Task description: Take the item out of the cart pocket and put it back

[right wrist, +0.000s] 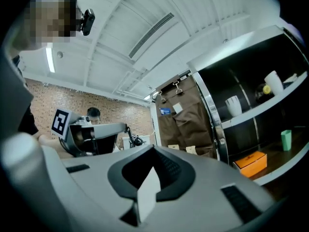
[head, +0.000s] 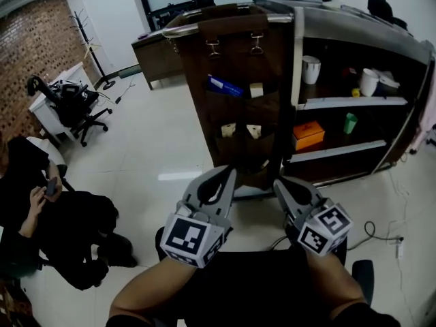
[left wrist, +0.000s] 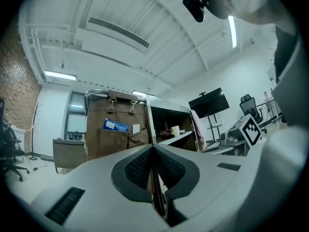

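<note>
Sitting pocketed, blue item (head: 223, 86), beyond left gripper (head: 227, 174)

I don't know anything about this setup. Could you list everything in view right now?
cart: one, dark with metal frame, centre
pocket hanger: one, brown, clipped to the cart's side
packet: one, blue, top pocket
cards: three, pale, in the pockets
white cups: at least two, top shelf
box: one, orange, middle shelf
green cup: one, middle shelf
office chair: one, black, far left
seated person: one, in black, lower left
second person: one, dark clothes, behind the cart
left gripper: one, grey, shut, empty
right gripper: one, grey, shut, empty
</note>
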`<control>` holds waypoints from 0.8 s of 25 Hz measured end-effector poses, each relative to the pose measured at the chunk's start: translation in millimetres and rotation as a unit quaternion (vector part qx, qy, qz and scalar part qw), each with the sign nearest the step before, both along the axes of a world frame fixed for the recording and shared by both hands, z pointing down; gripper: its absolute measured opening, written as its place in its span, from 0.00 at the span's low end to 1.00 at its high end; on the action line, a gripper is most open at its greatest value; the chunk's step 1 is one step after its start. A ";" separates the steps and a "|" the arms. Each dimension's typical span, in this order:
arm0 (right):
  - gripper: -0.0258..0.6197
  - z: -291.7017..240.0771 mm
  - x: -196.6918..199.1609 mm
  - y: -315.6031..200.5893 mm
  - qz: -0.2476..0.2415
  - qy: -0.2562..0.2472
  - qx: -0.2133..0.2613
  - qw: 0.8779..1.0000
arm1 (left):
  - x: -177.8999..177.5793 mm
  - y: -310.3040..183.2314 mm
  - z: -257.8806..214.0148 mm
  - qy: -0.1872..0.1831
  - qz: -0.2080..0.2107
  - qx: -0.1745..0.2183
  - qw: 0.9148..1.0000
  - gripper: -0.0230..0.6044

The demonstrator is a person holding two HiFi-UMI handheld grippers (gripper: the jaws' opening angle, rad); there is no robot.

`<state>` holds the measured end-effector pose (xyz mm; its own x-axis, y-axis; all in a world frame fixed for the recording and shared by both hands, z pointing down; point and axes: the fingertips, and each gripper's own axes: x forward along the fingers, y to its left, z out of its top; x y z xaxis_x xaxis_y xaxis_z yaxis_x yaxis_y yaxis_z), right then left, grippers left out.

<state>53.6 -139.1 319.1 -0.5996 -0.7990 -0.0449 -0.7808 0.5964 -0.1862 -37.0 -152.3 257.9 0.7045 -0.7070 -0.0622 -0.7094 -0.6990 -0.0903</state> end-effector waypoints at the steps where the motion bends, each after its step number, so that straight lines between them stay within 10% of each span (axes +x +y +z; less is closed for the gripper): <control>1: 0.07 -0.4 -2.4 2.7 -0.002 0.004 0.001 1.000 | -4.2 9.3 -0.9 0.006 -0.003 -0.004 1.000 0.04; 20: 0.07 24.6 -24.2 27.6 0.000 0.040 -0.012 0.999 | -19.8 37.2 89.6 0.004 -0.017 -0.054 0.998 0.04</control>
